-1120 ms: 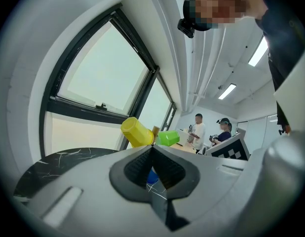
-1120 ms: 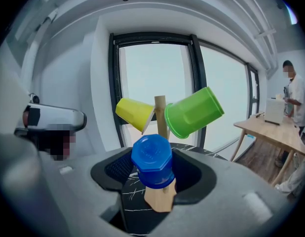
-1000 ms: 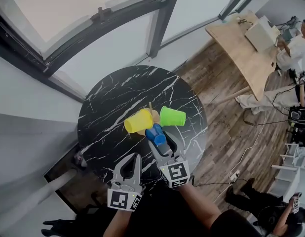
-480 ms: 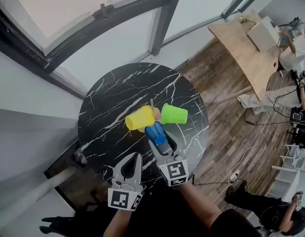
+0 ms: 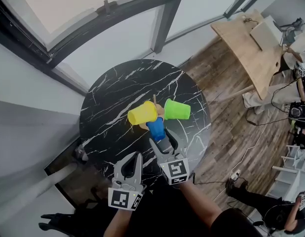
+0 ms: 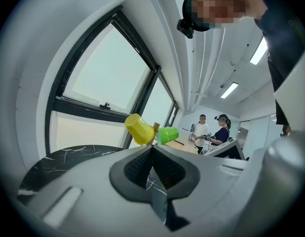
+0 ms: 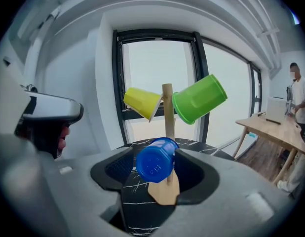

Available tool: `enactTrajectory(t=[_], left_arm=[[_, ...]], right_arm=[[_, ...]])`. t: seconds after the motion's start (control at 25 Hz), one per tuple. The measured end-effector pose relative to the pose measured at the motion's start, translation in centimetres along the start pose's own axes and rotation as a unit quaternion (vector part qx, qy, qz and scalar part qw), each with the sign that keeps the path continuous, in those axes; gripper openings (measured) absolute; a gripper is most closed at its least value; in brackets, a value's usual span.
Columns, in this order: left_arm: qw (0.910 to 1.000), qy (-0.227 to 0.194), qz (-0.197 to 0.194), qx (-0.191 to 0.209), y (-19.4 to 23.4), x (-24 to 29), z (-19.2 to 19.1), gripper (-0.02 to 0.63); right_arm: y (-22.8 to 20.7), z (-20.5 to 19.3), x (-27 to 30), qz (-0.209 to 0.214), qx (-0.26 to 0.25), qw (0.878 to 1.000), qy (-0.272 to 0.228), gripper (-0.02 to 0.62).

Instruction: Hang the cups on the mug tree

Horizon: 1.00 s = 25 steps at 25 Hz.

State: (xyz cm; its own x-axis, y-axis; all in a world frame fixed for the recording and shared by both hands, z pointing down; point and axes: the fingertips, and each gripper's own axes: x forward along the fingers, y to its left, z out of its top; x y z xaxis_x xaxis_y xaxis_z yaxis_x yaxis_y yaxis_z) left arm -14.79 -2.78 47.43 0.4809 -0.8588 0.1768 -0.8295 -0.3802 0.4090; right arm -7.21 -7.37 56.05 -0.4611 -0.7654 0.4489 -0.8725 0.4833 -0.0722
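The mug tree (image 7: 167, 113) stood near the middle of the round black counter (image 5: 113, 93). A yellow cup (image 5: 142, 113) was hung on its left and a green cup (image 5: 176, 109) on its right, both mouth-inward and tilted. The blue cup (image 7: 155, 163) was seen lower down in front of the post with its base turned toward the right gripper (image 5: 162, 141). The peg under it was hidden.

The right fingers were spread either side of the blue cup, with a gap left on each side, so nothing was gripped. The left gripper (image 6: 152, 150) was held back at the lower left of the head view, its fingers pressed together and empty.

The step in hand was judged to be the release of the last cup. It would be done well if the fingers were kept wide and drawn straight back toward the bottom of the frame, along the cup's own line. Neither cup wall should be brushed. The tree looked light, so a sideways knock could tip it or shake a cup loose.
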Motion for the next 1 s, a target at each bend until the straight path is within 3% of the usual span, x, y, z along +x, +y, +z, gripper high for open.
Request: enactTrajectory(t=[0.56, 0.76, 0.88, 1.0], left_arm=[[0.9998, -0.021, 0.000, 0.005, -0.7, -2.4, 0.8, 0.000], [0.9993, -0.034, -0.010, 0.013, -1.5, -3.7, 2.1, 0.001], [0.9986, -0.045, -0.019, 0.020, -2.2, -4.6, 3.2, 0.000], [0.9980, -0.050, -0.030, 0.025, -3.0, -5.4, 3.9, 0.000]], right_arm=[[0.2, 1.7, -2.6, -0.021, 0.000, 0.999, -0.035, 0.255], [0.3, 4.4, -5.5, -0.032, 0.029, 0.996, -0.072, 0.255], [0.8, 5.9, -7.7, -0.033, 0.028, 0.995, -0.087, 0.213], [1.3, 6.9, -9.9, -0.035, 0.031, 0.994, -0.096, 0.114]])
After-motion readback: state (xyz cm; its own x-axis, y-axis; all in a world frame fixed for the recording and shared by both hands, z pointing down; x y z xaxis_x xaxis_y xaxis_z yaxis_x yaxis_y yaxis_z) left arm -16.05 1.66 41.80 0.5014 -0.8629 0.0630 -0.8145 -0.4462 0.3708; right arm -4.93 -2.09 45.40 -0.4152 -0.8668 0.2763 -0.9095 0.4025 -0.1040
